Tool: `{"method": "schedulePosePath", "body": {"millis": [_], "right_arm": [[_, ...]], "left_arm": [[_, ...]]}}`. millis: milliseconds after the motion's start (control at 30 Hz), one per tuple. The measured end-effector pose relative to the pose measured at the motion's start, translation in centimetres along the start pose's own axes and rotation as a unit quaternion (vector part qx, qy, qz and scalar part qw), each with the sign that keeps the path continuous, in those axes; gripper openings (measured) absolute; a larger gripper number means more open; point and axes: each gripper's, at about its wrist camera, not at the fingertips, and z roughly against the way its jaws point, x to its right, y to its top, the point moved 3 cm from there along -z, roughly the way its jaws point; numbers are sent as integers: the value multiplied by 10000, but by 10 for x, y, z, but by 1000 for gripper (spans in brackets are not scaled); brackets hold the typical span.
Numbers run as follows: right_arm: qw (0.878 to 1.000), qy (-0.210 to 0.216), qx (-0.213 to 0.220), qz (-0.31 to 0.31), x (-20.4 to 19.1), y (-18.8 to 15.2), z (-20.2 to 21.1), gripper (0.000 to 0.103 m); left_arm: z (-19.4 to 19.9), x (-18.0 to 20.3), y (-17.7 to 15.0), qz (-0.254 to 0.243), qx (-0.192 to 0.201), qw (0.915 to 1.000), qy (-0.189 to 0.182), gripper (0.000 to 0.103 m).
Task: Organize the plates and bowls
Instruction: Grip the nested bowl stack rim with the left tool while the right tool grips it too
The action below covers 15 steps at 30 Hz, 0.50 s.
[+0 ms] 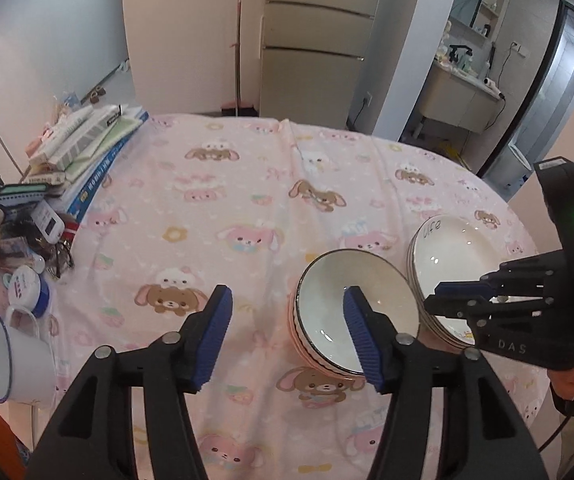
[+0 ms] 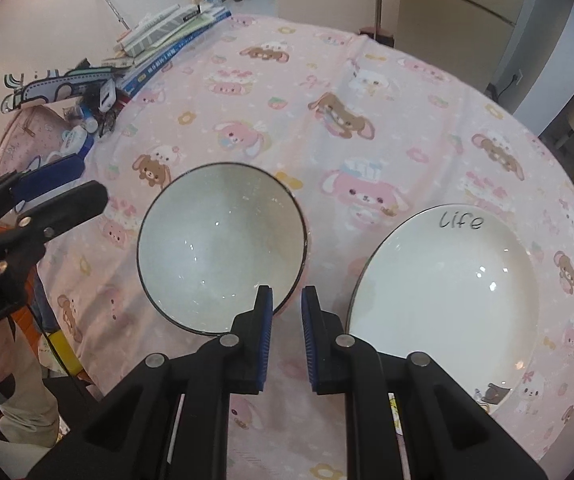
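A stack of white bowls with dark rims (image 1: 327, 320) (image 2: 223, 248) stands on the pink cartoon tablecloth (image 1: 215, 208). To its right is a stack of white deep plates marked "Life" (image 1: 453, 252) (image 2: 447, 292). My left gripper (image 1: 287, 324) is open and empty, above the cloth, its right finger over the bowl stack's near side. My right gripper (image 2: 287, 312) (image 1: 443, 300) has its jaws close together with a narrow gap and holds nothing; it hovers above the gap between bowls and plates, near their front rims.
A pile of books and boxes (image 1: 87, 148) lies at the table's far left. A white enamel mug (image 1: 11, 356), a small jar (image 1: 27, 290) and clutter sit at the left edge. A fridge (image 1: 311, 52) stands behind the table.
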Motion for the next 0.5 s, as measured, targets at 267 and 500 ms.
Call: {"method": "schedulePosePath", "body": {"millis": [267,500], "right_arm": [[9971,252,599,-385,15,3,38,67],[9943,308,861,-543,20,8,47,77]], "left_arm": [[9,1,4,-2,206,9998,54,80],[-4,-8,-2,252,18,9996,-98,92]]}}
